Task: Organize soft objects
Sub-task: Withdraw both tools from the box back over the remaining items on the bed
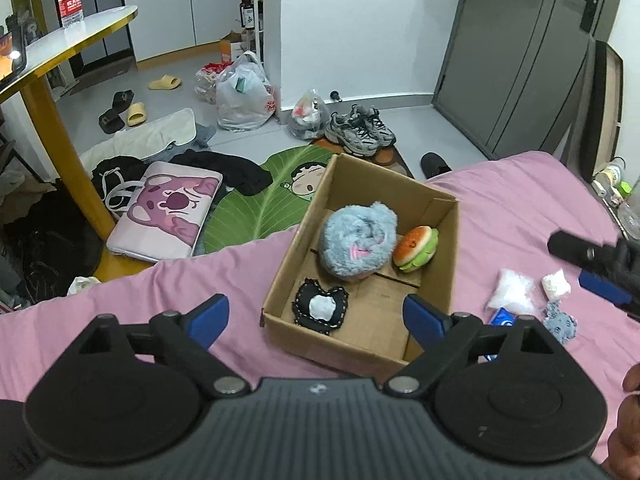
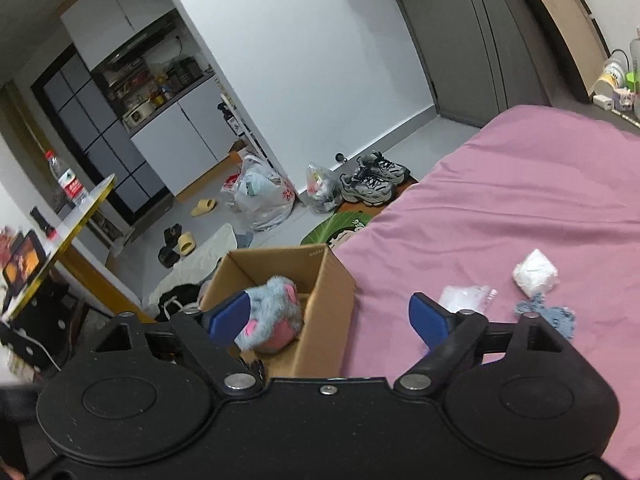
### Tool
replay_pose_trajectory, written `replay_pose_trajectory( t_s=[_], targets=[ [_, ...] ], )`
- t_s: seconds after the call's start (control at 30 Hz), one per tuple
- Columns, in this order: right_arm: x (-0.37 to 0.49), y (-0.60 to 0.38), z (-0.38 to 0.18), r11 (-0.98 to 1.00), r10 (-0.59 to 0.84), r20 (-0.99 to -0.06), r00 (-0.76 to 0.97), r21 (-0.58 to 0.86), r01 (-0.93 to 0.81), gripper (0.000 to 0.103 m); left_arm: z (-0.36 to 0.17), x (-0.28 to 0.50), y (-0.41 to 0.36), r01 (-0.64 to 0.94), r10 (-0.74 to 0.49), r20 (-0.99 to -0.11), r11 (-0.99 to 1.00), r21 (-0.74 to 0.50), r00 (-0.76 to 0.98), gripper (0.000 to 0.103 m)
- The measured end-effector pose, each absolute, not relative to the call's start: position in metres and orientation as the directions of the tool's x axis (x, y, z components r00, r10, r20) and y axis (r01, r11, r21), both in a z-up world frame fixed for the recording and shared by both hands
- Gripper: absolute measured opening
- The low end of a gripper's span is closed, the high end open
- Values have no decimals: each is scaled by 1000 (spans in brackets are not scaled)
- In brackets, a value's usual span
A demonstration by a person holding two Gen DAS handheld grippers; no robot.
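An open cardboard box [image 1: 340, 346] stands on the pink bed [image 1: 500, 208] near its edge. Inside lie a fluffy grey-blue plush [image 1: 360, 240], a burger plush [image 1: 416, 248] and a black-and-white stitched piece [image 1: 320, 308]. My left gripper [image 1: 316, 316] hovers above the box's near side, open and empty. My right gripper [image 2: 330, 318] is open too, empty, over the box's [image 2: 332, 300] right wall; the plush [image 2: 272, 312] shows behind its left finger. On the sheet to the right lie a clear bag [image 2: 466, 296], a white wad [image 2: 536, 272] and a small grey-blue toy [image 2: 552, 316].
A blue packet [image 1: 504, 318] lies by the clear bag. Beyond the bed's edge the floor holds a green leaf rug [image 1: 256, 208], a pink sleeve [image 1: 168, 212], black clothes, sneakers [image 1: 360, 132] and plastic bags [image 1: 244, 96]. A yellow-legged table [image 1: 60, 52] with a bottle stands left.
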State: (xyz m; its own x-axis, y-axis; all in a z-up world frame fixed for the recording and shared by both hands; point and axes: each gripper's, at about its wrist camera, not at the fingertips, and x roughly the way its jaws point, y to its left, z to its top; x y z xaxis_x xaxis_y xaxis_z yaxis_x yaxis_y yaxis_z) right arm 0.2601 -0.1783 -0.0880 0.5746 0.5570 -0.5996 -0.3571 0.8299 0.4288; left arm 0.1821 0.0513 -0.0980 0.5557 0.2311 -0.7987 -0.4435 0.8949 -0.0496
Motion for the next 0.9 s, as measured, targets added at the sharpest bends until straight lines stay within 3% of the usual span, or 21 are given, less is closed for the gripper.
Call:
replay_pose_trajectory(
  t_s=[0.1,0.17,0.47,0.9],
  targets=[
    [252,-186,-83,829,558,-594,579,419,-369,92,-93,178,47,-442,239,-788,896,-47,568,93],
    [246,-187,-75,828,560,-577,594,404,-388,103,-90,174,44,-436,234,-781,899,-54,580,93],
    [231,-198,-61,828,560,-555,615,387,-406,103,-76,159,34,-410,192,-752,905,-112,631,103],
    [214,-235,-47,838,544,-540,642,384,-388,103,-57,145,1,-359,157,-706,922,-147,691,103]
  ],
)
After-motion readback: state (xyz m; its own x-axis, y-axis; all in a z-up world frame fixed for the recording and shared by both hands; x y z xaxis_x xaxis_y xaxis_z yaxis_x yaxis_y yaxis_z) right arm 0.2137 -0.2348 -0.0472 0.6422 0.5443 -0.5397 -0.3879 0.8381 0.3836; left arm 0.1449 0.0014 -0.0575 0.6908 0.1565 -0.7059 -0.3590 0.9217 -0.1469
